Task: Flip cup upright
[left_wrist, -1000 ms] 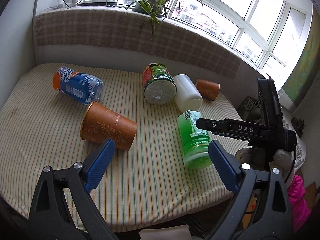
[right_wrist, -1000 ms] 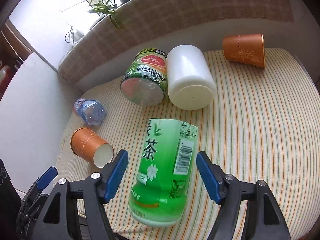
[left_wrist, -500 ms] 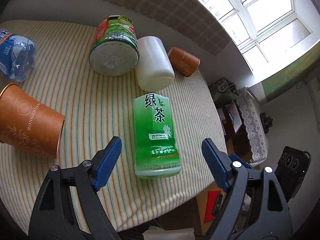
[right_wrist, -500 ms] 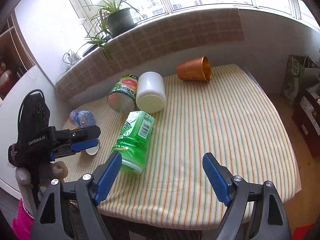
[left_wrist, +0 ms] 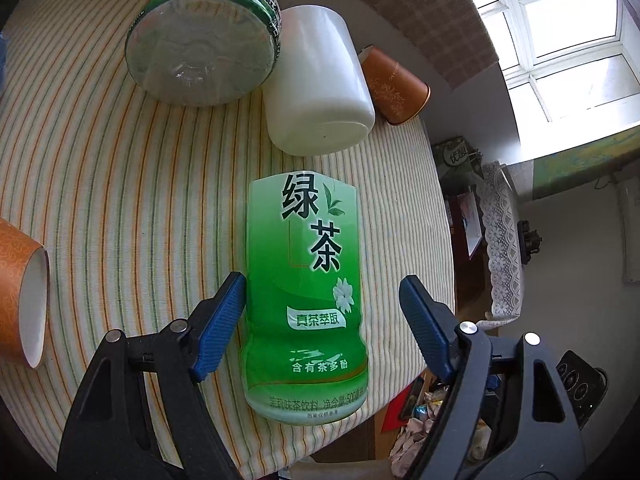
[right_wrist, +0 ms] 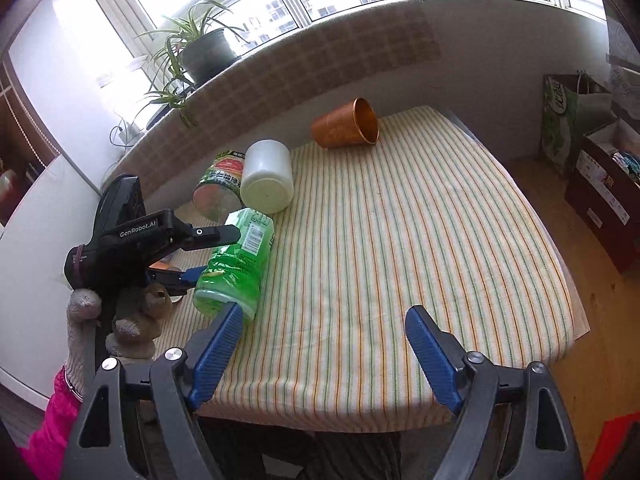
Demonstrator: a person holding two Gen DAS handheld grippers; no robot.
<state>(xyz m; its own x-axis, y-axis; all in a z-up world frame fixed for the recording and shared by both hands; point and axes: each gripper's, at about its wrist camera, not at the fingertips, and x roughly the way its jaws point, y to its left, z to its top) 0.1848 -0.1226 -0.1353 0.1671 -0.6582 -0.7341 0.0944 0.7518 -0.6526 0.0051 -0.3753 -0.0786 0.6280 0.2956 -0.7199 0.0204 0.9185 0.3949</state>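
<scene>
A green tea cup [left_wrist: 306, 292] lies on its side on the striped tablecloth [left_wrist: 120, 184], base toward the front edge. My left gripper [left_wrist: 322, 312] is open and straddles it, its left pad touching or nearly touching the side, the right pad apart. In the right wrist view the green cup [right_wrist: 236, 264] sits between the left gripper's jaws [right_wrist: 200, 252]. My right gripper [right_wrist: 324, 344] is open and empty, above the table's front edge. A white cup [left_wrist: 320, 88] and an orange cup [right_wrist: 346, 124] also lie on their sides.
A large green-labelled jar [left_wrist: 204, 36] lies beside the white cup. Another orange paper cup [left_wrist: 20, 292] lies at the left edge. A checked ledge with a potted plant [right_wrist: 200, 52] runs behind the table. Boxes and bags [right_wrist: 600, 168] stand on the floor to the right.
My left gripper has moved forward and down until its jaws straddle the green tea cup. My right gripper has pulled back and swung right, away from that cup.
</scene>
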